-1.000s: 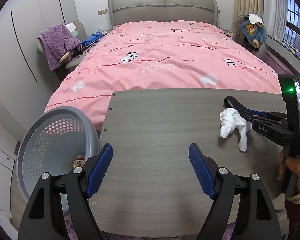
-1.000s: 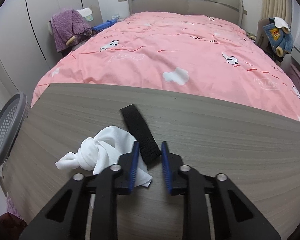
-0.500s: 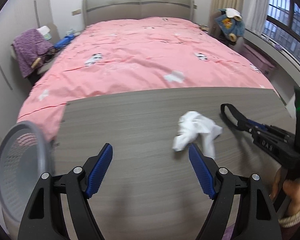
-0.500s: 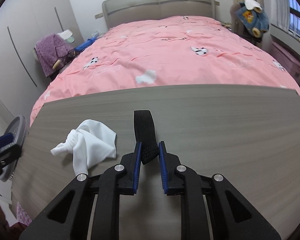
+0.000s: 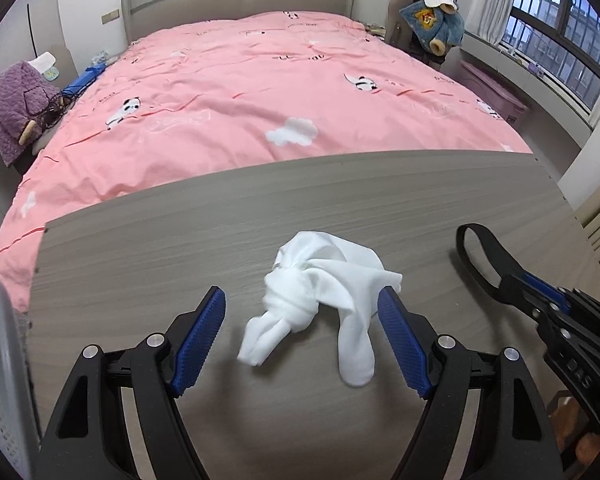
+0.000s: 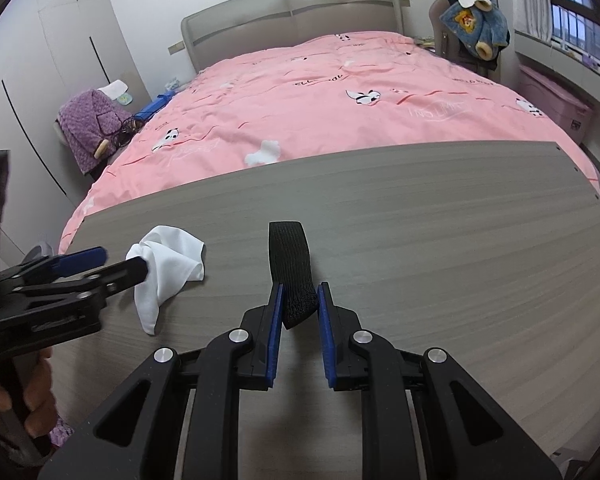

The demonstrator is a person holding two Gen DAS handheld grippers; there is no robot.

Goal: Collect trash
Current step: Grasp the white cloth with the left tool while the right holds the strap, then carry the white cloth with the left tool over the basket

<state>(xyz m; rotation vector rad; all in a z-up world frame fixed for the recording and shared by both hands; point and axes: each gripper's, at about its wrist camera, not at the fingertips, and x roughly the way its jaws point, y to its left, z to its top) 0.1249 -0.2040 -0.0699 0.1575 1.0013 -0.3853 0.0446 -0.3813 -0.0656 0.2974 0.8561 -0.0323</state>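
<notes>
White knotted cloth (image 5: 320,292) lying crumpled on the grey wood-grain tabletop (image 5: 180,248), now framed squarely between the spread blue fingers (image 5: 198,344) of the left gripper (image 5: 300,344). A second ago seen far off to the right of that view, beside the right gripper; since then swung into line, with the perforated grey basket (image 5: 0,380) slid out to the far left edge. Reads as the left hand shifting from the basket side toward the cloth, so pickup of this piece looks like the step in hand, not yet made.

Left fingers wide apart, straddling the cloth with bare tabletop showing on the left side; right pad just beside or brushing the cloth's hanging tail, contact not clear. Nothing grasped; from the right wrist view one finger tip overlapping the cloth's knot, touching or merely in front impossible to say.

Black woven strap (image 6: 292,272) pinched at its near end between the nearly closed fingers of the right gripper (image 6: 298,312), its loop reaching forward over the tabletop; seems lifted off the surface, though not certain. Held the same way as before, only carried further right, away from the cloth.

Beyond the tabletop, pink bed (image 5: 280,92) with panda print; basket well apart from both pieces, so two carries across still ahead.
</notes>
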